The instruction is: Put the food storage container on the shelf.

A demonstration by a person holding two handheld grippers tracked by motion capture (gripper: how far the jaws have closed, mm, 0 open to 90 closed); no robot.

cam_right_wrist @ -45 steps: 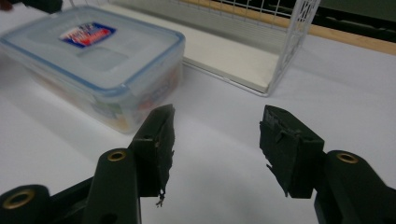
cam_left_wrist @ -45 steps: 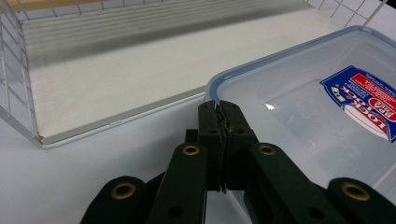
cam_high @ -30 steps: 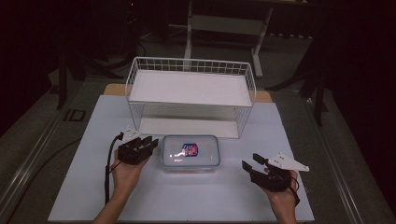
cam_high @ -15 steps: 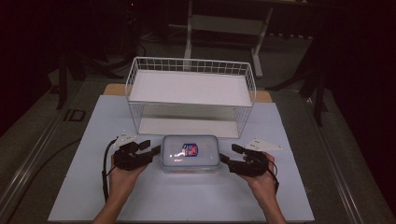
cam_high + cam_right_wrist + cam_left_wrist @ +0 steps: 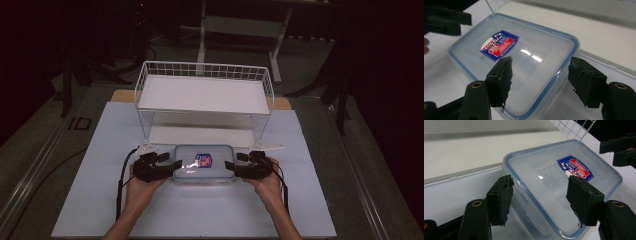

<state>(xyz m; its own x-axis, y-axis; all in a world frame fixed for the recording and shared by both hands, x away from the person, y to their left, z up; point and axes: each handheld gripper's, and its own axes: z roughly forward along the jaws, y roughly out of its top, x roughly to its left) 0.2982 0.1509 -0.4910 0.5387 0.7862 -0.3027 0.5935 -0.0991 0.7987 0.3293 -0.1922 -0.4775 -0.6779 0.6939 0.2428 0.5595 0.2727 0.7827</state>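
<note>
A clear plastic box (image 5: 204,170) with a blue-rimmed lid and a red and blue label (image 5: 203,160) lies flat on the white table, in front of the wire rack. My left gripper (image 5: 175,167) is at its left end. Its jaws have just been opening and now straddle that end's corner (image 5: 534,202) without pressing on it. At the box's right end is my right gripper (image 5: 229,168). Those jaws have just closed a little and stand open astride the lid's edge (image 5: 556,75), one pad (image 5: 501,77) over the lid and one beside the box.
A white wire rack (image 5: 205,95) with two shelves stands just behind the box. The white table cover (image 5: 200,215) stretches toward the person. Dark floor and a stand's legs lie beyond the table.
My right hand has come in leftward from the table's right part to the box's right end, with its jaws wider than before. The left gripper's jaws have widened at the left end.
</note>
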